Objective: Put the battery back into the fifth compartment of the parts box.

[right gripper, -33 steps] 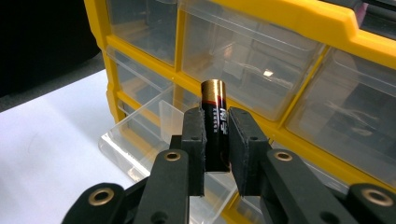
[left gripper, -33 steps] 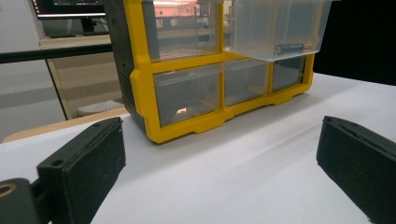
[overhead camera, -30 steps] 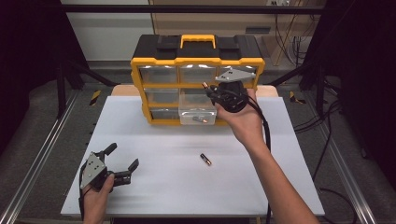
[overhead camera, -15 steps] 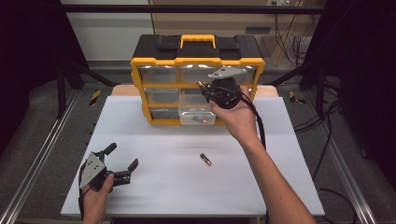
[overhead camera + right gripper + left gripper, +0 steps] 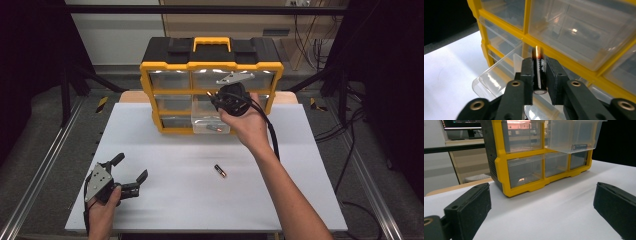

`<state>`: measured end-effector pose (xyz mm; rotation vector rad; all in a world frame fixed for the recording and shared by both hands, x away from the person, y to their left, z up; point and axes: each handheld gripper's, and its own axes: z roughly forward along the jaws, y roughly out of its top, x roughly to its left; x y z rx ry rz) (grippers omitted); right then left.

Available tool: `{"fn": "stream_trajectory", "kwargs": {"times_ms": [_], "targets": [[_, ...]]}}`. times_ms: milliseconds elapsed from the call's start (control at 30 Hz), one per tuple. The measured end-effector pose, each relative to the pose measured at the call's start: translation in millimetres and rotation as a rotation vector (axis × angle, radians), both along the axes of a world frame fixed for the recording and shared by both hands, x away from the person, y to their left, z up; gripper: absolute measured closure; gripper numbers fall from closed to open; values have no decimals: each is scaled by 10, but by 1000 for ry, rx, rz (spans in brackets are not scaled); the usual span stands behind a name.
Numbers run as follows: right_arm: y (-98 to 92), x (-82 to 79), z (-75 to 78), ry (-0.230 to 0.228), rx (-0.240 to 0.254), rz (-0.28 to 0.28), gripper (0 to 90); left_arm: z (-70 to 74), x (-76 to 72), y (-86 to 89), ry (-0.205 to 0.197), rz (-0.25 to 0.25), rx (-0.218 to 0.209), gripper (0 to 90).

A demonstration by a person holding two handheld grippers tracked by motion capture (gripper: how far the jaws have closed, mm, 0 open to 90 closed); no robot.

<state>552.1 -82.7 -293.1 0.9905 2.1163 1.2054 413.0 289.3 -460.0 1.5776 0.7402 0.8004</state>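
A yellow and black drawer organizer (image 5: 212, 60) stands at the back of the white table (image 5: 170, 200). Its lower middle clear drawer (image 5: 199, 122) is pulled out, with a battery (image 5: 215, 128) lying inside. My right gripper (image 5: 214, 99) hovers just above that drawer, shut on a battery (image 5: 539, 72) whose copper-coloured end points toward the organizer. In the right gripper view the pulled-out drawer (image 5: 496, 75) lies just below the held battery. Another battery (image 5: 220, 171) lies loose on the table. My left gripper (image 5: 131, 167) rests at the front left, open and holding nothing.
In the left gripper view the organizer (image 5: 524, 167) stands ahead, with the pulled-out drawer (image 5: 574, 137) at the upper right. Dark frame rails run along both sides of the table. A black cable (image 5: 272, 140) trails from my right gripper along the forearm.
My right gripper has shifted left and slightly down with the battery, now over the pulled-out drawer. The left gripper has stayed put.
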Motion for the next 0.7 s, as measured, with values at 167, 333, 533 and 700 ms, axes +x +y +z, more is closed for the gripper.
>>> {"fn": "stream_trajectory", "kwargs": {"times_ms": [167,333,533,700], "targets": [[15,-33,19,-17,18,-4,559,-2,4,1,1,0,1,13],[-6,-76,46,-31,12,-12,390,-2,3,-4,1,-2,2,13],[-53,-176,59,-38,9,-32,203,-3,3,-4,2,-4,3,13],[-86,-268,41,-36,5,-40,115,-4,3,-10,2,-6,7,14]]}}
